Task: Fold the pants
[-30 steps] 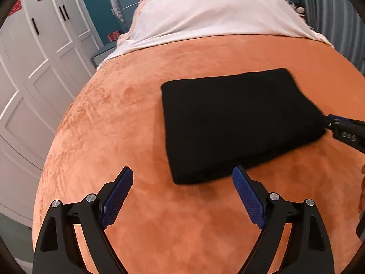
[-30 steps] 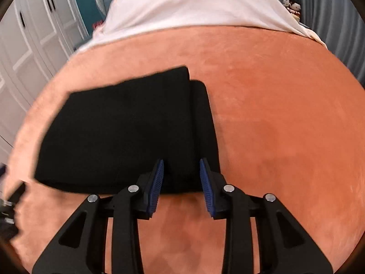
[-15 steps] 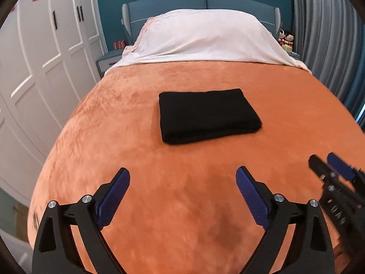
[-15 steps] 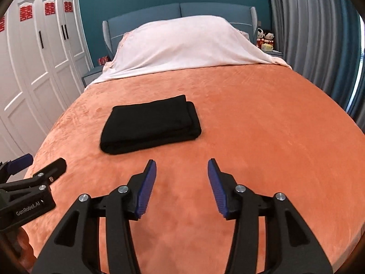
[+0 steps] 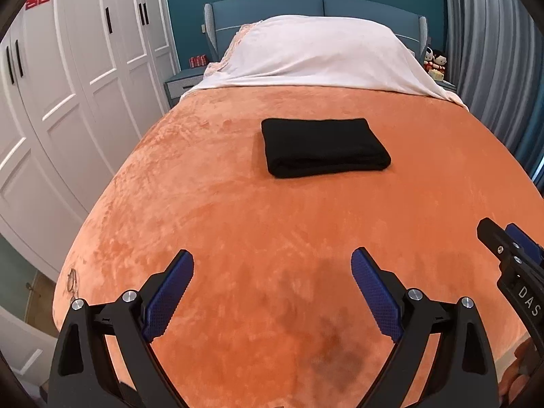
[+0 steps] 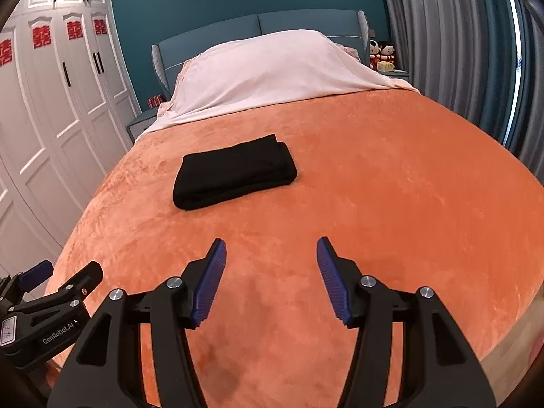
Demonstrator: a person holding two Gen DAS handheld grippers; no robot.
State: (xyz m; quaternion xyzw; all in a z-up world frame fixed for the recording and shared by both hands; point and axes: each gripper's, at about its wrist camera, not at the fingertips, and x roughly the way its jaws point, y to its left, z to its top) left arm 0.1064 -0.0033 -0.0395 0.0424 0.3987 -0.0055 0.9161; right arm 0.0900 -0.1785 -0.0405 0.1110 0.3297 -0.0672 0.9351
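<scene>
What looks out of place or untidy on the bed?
Little stands out. The pants lie folded in a neat black rectangle on the orange blanket, with one layer edge showing slightly at the right end. The blanket has a darker patch near the foot, maybe a stain or brushed pile.

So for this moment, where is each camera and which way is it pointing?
Left wrist: on the left gripper, low over the bed's foot end, facing the headboard; its own open jaws show, plus the right gripper at the right edge.
Right wrist: on the right gripper, same direction, slightly further right; its own open jaws show, plus the left gripper at lower left.
Shared: folded black pants on the orange blanket, white sheet, wardrobe.
</scene>
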